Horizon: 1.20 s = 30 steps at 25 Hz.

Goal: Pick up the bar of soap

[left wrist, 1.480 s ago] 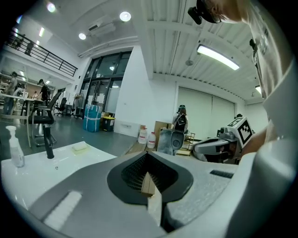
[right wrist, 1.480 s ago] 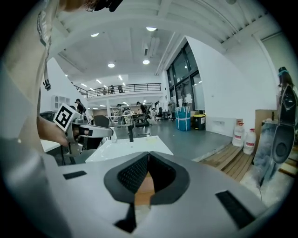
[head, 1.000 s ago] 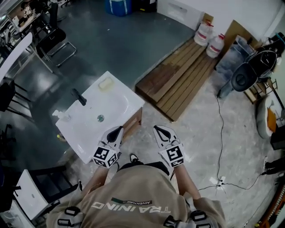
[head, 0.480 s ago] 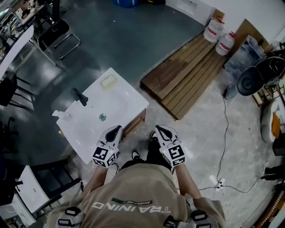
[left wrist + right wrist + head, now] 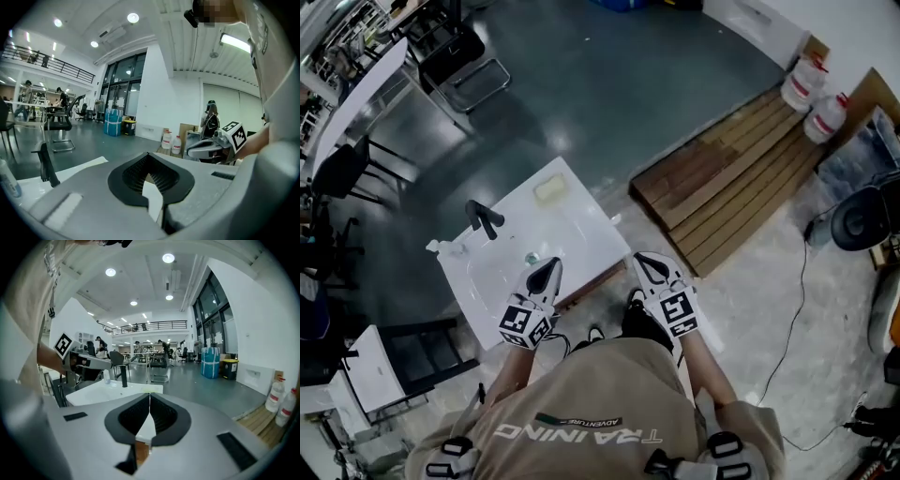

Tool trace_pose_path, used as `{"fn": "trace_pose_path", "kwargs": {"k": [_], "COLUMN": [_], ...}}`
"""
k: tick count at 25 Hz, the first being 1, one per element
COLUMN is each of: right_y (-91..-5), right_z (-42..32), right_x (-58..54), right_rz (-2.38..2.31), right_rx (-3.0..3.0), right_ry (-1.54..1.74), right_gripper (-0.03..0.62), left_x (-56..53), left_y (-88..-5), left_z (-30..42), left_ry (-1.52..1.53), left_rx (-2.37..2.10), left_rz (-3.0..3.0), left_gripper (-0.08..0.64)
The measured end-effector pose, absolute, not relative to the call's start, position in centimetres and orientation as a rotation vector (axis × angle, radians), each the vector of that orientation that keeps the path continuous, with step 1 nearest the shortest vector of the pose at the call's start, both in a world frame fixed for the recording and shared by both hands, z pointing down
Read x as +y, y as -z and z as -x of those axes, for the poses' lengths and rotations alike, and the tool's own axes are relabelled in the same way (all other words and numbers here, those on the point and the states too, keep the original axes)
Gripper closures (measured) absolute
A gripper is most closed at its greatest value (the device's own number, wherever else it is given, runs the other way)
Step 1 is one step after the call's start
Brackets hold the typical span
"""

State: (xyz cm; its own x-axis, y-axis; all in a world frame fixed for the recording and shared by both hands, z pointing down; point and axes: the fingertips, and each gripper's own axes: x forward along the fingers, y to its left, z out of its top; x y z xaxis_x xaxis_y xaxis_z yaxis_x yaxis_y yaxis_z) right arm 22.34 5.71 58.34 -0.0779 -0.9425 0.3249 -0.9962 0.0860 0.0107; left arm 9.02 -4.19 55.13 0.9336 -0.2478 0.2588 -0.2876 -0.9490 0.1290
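Note:
The pale bar of soap [image 5: 549, 189] lies on the far corner of the white sink [image 5: 572, 220], beyond the black faucet [image 5: 485, 218] and the drain [image 5: 531, 257]. My left gripper [image 5: 547, 269] is shut and empty, with its tip over the sink's near edge. My right gripper [image 5: 646, 263] is shut and empty too, just off the sink's right corner. In the left gripper view the closed jaws [image 5: 149, 161] point past the sink top [image 5: 79, 166]. From the right gripper [image 5: 150, 401] the sink [image 5: 108, 392] lies ahead to the left.
A soap dispenser bottle [image 5: 441, 248] stands at the sink's left edge. A wooden pallet [image 5: 731, 178] and two water jugs [image 5: 811, 89] lie to the right. Chairs [image 5: 469, 56] stand on the dark floor beyond, another chair [image 5: 422, 356] at near left. A cable [image 5: 797, 309] crosses the floor.
The person has stepped toward the sink. Both grippers are closer to it, and the left one now reaches over its near edge. Both stay shut.

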Motion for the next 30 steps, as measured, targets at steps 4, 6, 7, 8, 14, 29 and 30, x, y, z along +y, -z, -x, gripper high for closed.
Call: {"fn": "trace_pose_path", "kwargs": {"k": [4,6,7,8,14,29,30], "right_y": [-58.3,-58.4,-58.6,-58.7,-60.7,-59.1,-58.8], "right_z": [-23.1,-23.5,-23.6,-23.5,-22.3,-19.6,-19.3], "right_x": [2.2,0.6,-0.1,-0.7,-3.1,-6.9,-7.2], "right_rz": [-1.791,-1.753,-1.733,-1.708,-1.486,-1.304,-1.306], "right_rx": [-2.192,-2.241,-2.264,-2.287,-2.369,-2.537,-2.535], "right_ry": [-0.250,-0.260,-0.271,-0.281,-0.228,-0.194,-0.190], "right_gripper": [0.587,0.586,0.586,0.586,0.586,0.586,0.586], "left_x": [-5.9,-6.8,-7.4,-7.8,-9.1,-10.0,-10.4], "left_y": [-55.5,-55.4,-55.5,-55.7,-57.4,-57.4,-57.2], "left_z": [-10.1,-10.3,-10.3,-10.2,-9.2,-7.9,-7.7], "left_ry": [-0.376,-0.369,-0.369,-0.374,-0.434,-0.426,-0.418], "left_rx": [-0.512,-0.571,-0.603,-0.634,-0.775,-0.891,-0.893], "left_rz": [-2.890,-2.875,-2.866,-2.856,-2.789,-2.732,-2.741], "left_gripper": [0.565,0.565,0.565,0.565,0.565,0.565,0.565]}}
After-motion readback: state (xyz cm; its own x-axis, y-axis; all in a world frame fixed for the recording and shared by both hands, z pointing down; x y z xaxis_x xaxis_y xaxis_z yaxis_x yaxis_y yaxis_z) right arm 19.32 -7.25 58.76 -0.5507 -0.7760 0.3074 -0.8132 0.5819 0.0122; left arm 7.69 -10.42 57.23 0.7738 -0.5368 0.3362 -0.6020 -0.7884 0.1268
